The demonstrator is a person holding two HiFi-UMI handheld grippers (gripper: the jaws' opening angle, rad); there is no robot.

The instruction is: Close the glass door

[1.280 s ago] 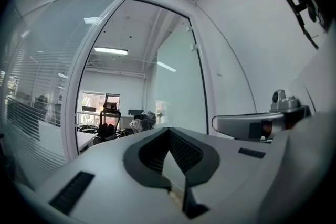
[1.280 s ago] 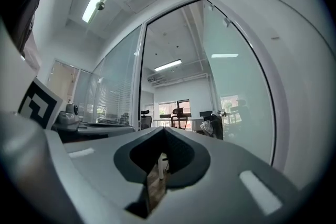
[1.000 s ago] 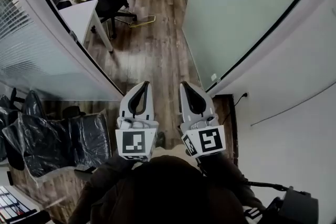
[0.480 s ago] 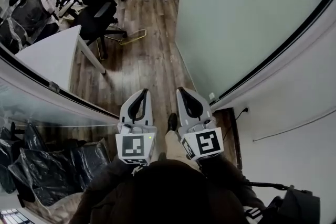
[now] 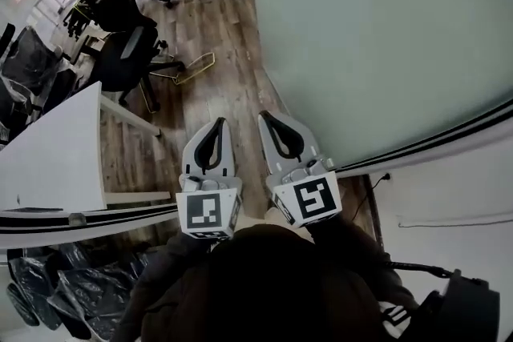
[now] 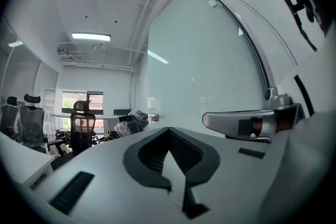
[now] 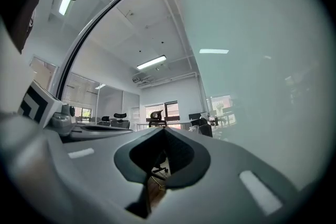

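1. The glass door looks frosted, smooth and matt.
2. The floor is brown wood planking.
3. The left tongs and right tongs are smooth grey plastic, ribbed black inside.
4. The worktop is smooth white.

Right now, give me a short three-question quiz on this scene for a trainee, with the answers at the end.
1. True or false: the jaws of the left gripper stand wide apart.
2. On which side of the right gripper is the frosted glass door? A: its left. B: its right. C: directly under it.
3. What seat stands on the wood floor just past the white desk?

Key: 1. False; the jaws meet with nothing between them. 2. B. 3. A black office chair.
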